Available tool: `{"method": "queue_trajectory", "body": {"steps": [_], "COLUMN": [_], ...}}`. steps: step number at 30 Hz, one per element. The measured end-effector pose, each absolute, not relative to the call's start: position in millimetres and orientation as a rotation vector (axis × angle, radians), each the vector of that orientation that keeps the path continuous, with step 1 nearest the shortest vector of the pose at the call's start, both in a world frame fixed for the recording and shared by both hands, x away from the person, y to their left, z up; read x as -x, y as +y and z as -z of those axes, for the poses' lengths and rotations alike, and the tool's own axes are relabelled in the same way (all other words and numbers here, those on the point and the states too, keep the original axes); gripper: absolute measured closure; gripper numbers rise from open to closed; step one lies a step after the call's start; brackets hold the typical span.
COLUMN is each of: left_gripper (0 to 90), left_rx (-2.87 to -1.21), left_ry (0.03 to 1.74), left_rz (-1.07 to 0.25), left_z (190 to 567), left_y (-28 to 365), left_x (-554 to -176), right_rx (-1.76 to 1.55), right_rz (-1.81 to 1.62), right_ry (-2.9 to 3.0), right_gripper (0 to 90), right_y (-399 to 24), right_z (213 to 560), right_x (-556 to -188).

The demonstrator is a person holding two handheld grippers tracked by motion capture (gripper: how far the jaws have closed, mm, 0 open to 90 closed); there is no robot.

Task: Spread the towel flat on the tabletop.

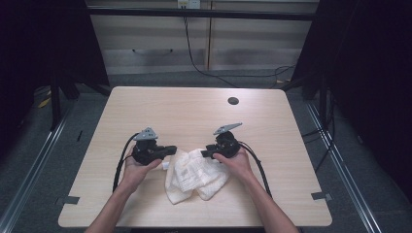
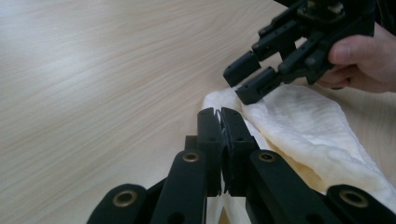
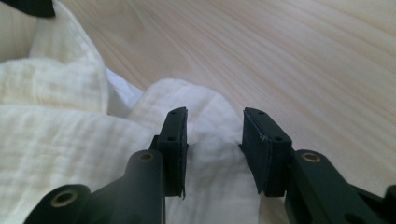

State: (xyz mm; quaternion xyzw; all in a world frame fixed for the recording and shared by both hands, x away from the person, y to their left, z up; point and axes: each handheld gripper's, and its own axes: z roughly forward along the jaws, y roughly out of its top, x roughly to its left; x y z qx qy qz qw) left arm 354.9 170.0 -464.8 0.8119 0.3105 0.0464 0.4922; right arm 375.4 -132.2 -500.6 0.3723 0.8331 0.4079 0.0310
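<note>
A: We start at the left of the cloth (image 1: 194,175), the crumpled white one lying on the near half of the table (image 1: 145,107). What do we have there?

B: We see the left gripper (image 1: 171,150) at the cloth's left edge, held in the left hand (image 1: 138,167). Looking along it, we find its jaws pressed together, with what looks like a thin bit of the cloth's edge caught between the pads.

A: And to the right of the cloth?

B: We see the right gripper (image 1: 205,154) at the cloth's upper right edge, in the right hand (image 1: 238,162). We find its jaws spread, standing just over the cloth with fabric showing in the gap, the pads not pressing on it.

A: And beyond the cloth?

B: We note a dark round hole (image 1: 233,101) in the table, well apart from it.
</note>
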Motion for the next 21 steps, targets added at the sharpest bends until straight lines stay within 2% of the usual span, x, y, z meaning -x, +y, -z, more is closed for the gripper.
{"method": "queue_trajectory", "body": {"steps": [3, 5, 6, 7, 8, 21], "left_gripper": [87.7, 87.7, 87.7, 87.7, 87.7, 87.8], "left_rx": [-1.958, -1.950, -1.950, -1.948, -1.949, -1.933], "left_ry": [0.777, 0.787, 0.787, 0.790, 0.790, 0.843], "left_rz": [-0.130, -0.132, -0.132, -0.135, -0.145, -0.184], "left_z": [464.2, 463.9, 463.9, 463.5, 462.4, 461.8], "left_y": [177.7, 179.4, 179.4, 180.1, 181.6, 206.8], "left_x": [-356.3, -356.5, -356.5, -356.5, -356.1, -353.5], "right_rx": [-1.120, -1.103, -1.103, -1.080, -1.087, -1.204], "right_rz": [-1.228, -1.199, -1.199, -1.170, -1.168, -1.135], "right_ry": [2.560, 2.573, 2.573, 2.579, 2.575, 2.440], "right_gripper": [65.2, 74.2, 74.2, 84.5, 86.7, 88.3], "right_y": [-135.7, -135.3, -135.3, -135.2, -135.6, -178.9], "right_z": [504.7, 503.7, 503.7, 503.1, 503.0, 485.2], "right_x": [-368.0, -364.3, -364.3, -361.7, -361.0, -352.7]}}
